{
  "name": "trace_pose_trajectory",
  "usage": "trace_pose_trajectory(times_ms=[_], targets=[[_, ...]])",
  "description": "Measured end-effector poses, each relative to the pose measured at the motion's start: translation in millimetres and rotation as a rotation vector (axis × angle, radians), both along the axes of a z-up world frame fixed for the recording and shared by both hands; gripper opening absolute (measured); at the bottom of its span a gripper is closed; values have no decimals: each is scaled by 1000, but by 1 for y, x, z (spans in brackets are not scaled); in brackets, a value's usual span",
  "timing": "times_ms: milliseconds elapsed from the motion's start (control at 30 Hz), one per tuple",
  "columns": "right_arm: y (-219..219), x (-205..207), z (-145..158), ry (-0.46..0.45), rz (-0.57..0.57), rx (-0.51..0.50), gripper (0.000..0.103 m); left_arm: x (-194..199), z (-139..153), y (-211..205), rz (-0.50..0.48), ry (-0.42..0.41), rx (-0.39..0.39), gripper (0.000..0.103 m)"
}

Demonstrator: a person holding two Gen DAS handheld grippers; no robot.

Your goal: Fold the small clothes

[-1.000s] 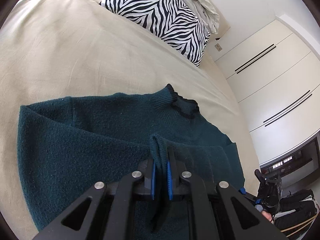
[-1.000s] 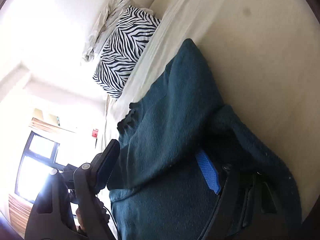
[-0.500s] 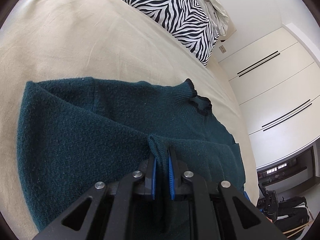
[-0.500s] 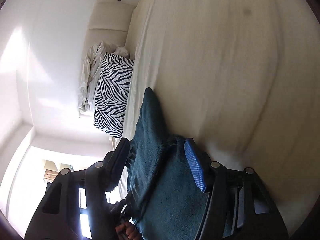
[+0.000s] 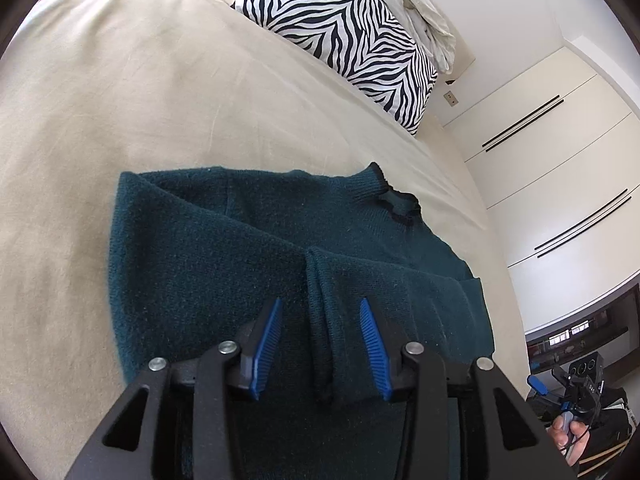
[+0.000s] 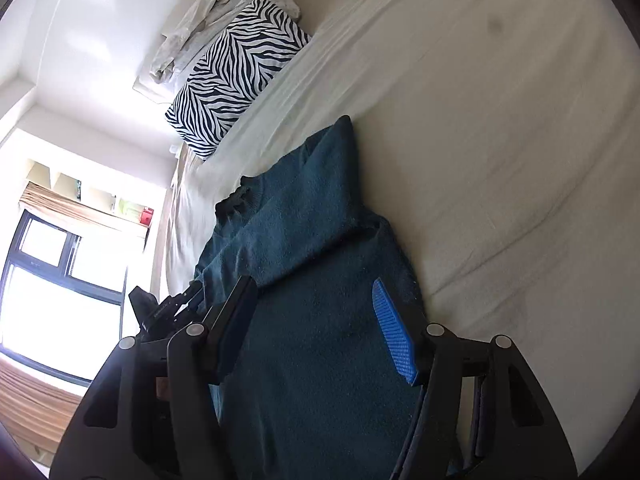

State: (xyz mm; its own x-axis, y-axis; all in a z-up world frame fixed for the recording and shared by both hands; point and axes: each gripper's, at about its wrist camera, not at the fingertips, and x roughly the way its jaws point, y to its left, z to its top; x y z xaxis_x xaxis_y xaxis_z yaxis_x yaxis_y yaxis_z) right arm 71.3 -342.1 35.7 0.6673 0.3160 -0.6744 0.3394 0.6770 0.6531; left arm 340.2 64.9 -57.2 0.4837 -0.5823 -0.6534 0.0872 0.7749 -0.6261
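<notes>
A dark teal knit sweater (image 5: 224,264) lies flat on the beige bed (image 5: 140,100), its black-edged collar (image 5: 394,204) at the far end. One sleeve (image 5: 400,292) is folded across the body. My left gripper (image 5: 319,302) is opening: the sleeve's raised fold stands between its blue pads (image 5: 268,332), which no longer press on it. In the right wrist view the sweater (image 6: 320,340) runs lengthwise under my right gripper (image 6: 313,282), which hovers open above the body with nothing pinched. The left gripper (image 6: 168,308) shows at the sweater's left edge there.
A zebra-print pillow (image 5: 348,28) and crumpled white bedding (image 5: 420,4) lie at the head of the bed. White wardrobe doors (image 5: 560,160) stand beyond the bed's right side. A hand (image 5: 568,436) holds the right gripper at lower right. A bright window (image 6: 52,280) is at the left.
The left jaws have parted and let go of the sleeve fold they pinched. The right gripper has lifted and rolled, so more of the sweater shows beneath it.
</notes>
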Motion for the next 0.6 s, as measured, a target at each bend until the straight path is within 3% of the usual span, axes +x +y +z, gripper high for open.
trace_pose_trajectory(times_ms=[133,233,300,400,600], targets=[[1,27,13,-58,38,25,64,-4,26,-14,-23,-82,-7,57],[3,66,2,-63,71,125,64,0,30,-42,-96,-107,-46,65],[7,102,-15,-75,116,203,64,5,20,-61,-125,-93,-11,65],[3,142,-46,-35,87,224,64,5,-10,-72,-133,-25,34,64],[-25,199,-97,-33,36,346,65,-14,-24,-68,-153,-126,22,62]])
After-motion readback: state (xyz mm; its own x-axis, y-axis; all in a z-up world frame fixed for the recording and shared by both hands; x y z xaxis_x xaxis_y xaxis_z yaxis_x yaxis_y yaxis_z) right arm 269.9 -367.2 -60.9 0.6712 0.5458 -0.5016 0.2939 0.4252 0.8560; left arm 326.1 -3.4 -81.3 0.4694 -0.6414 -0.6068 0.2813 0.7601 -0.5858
